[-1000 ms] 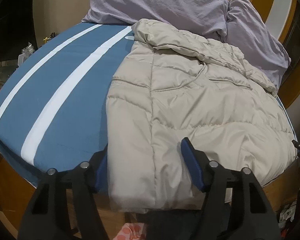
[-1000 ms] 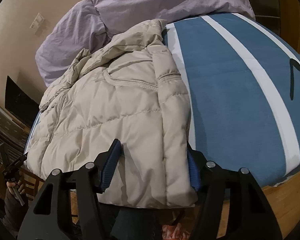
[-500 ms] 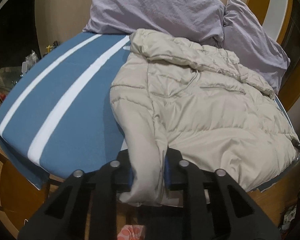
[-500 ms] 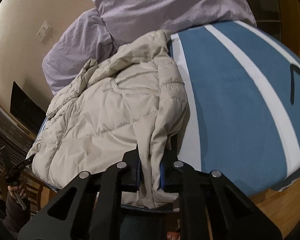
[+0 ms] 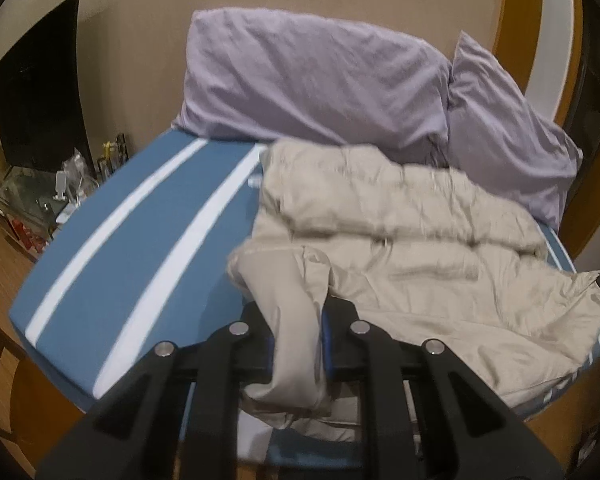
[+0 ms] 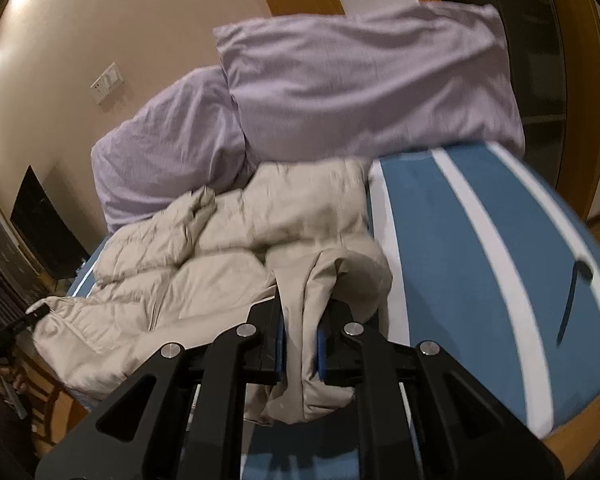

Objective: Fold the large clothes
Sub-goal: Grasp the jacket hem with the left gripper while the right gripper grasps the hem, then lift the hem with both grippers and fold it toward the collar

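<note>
Beige puffer jacket point(image 5: 400, 248) hem is clenched in our left gripper point(image 5: 298, 332) and right gripper point(image 6: 300, 336), at lower centre, so we can fold it toward the pillows point(image 5: 320, 76).

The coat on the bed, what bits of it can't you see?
- Left wrist view: the coat is smeared by motion, so its stitching is unreadable.
- Left claw: the pinched hem is hidden behind its black fingers.
- Right wrist view: the right claw covers the hem it pinches.
- The coat's underside is hidden against the bed.
</note>
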A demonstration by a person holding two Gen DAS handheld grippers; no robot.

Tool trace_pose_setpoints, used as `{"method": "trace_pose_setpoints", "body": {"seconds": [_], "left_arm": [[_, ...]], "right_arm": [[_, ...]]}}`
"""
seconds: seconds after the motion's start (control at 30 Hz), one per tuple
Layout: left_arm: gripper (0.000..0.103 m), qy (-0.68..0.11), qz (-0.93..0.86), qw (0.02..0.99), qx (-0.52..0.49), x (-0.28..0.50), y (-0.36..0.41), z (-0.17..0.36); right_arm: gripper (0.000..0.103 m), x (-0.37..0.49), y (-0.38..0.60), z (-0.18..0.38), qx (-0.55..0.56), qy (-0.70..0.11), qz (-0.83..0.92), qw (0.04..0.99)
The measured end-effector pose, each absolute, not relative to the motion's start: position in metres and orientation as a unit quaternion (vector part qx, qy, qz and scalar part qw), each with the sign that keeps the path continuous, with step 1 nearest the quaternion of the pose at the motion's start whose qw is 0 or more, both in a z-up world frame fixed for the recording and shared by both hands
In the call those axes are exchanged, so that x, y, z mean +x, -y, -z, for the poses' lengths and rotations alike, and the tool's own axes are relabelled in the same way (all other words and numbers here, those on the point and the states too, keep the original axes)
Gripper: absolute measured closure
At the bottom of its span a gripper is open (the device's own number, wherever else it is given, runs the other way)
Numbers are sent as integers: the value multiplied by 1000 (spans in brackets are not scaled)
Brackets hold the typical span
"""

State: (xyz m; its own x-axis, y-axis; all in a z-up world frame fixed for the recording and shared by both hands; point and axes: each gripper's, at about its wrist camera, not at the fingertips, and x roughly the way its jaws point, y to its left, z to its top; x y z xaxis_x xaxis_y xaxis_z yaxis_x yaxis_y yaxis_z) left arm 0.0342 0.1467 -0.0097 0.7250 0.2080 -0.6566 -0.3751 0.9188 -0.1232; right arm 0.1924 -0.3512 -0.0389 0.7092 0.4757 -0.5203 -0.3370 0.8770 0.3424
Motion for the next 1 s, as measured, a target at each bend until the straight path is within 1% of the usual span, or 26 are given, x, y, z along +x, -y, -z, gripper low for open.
{"method": "trace_pose_setpoints", "body": {"seconds": [0.27, 0.53, 0.73, 1.0], "left_arm": [[86, -310, -179, 928, -101, 83, -153, -25], [86, -311, -198, 925, -89, 149, -163, -37], [86, -310, -206, 923, -92, 194, -177, -42], [86, -315, -221, 918, -97, 260, -200, -35]], "right_arm": [[91, 233, 329, 0, 95, -275, -201, 935], [91, 288, 301, -14, 84, -279, -188, 938], [91, 327, 284, -14, 85, -288, -172, 938], [90, 393, 265, 4, 112, -312, -138, 933]]}}
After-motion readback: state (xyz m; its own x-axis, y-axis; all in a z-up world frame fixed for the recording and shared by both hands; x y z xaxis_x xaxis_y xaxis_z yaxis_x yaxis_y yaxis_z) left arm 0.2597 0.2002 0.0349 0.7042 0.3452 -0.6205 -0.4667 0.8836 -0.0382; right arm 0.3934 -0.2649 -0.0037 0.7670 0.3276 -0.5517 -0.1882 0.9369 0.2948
